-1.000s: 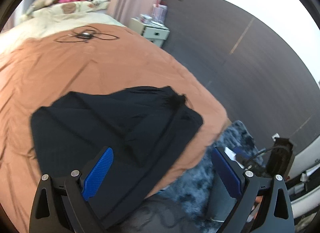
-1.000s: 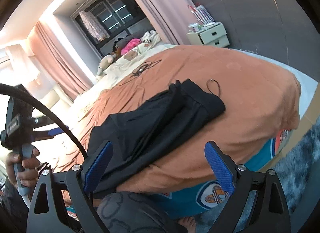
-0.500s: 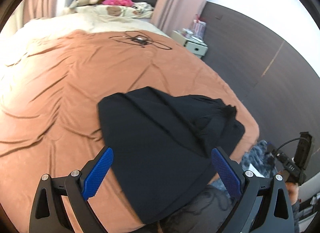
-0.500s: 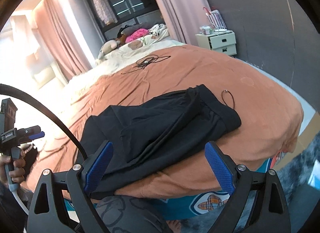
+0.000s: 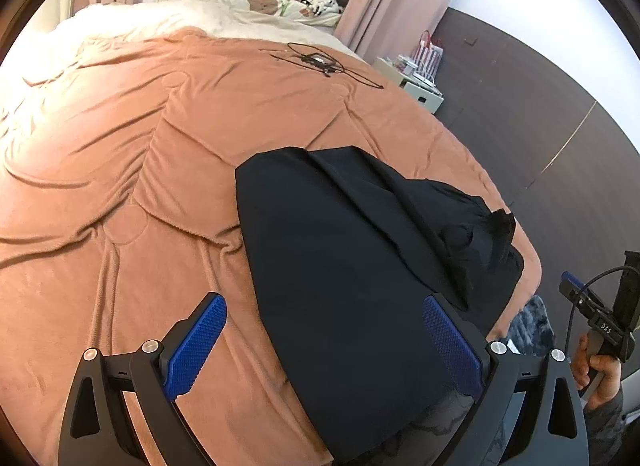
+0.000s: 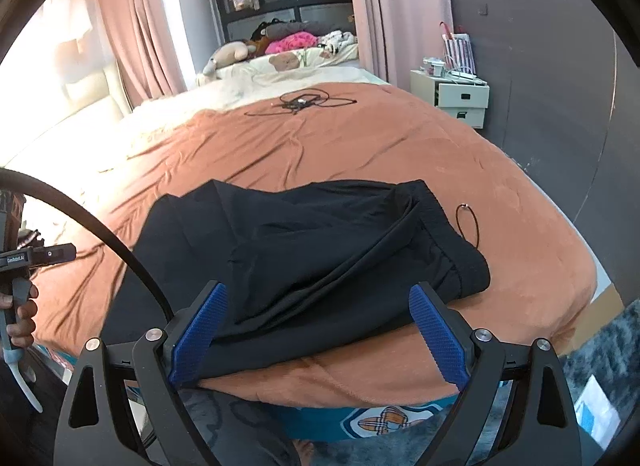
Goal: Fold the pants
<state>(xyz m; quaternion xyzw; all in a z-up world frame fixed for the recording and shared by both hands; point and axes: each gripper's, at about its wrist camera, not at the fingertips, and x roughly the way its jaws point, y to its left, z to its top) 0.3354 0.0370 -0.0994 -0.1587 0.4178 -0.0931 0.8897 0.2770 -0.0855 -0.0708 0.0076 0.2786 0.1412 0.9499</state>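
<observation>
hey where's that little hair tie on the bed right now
In the right wrist view, the hair tie lies on the orange blanket, just right of the black pants' waistband end, toward the nightstand side.

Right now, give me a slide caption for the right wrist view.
Open right gripper poised over black pants lying rumpled on orange bedspread.

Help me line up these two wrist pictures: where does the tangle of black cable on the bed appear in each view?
Left wrist: the black cable lies upper centre, on the far part of the orange blanket, beyond the black pants.
Right wrist: the black cable lies upper centre, again beyond the black pants.
Shared landmark: the white nightstand, right of the cable in both views.
</observation>
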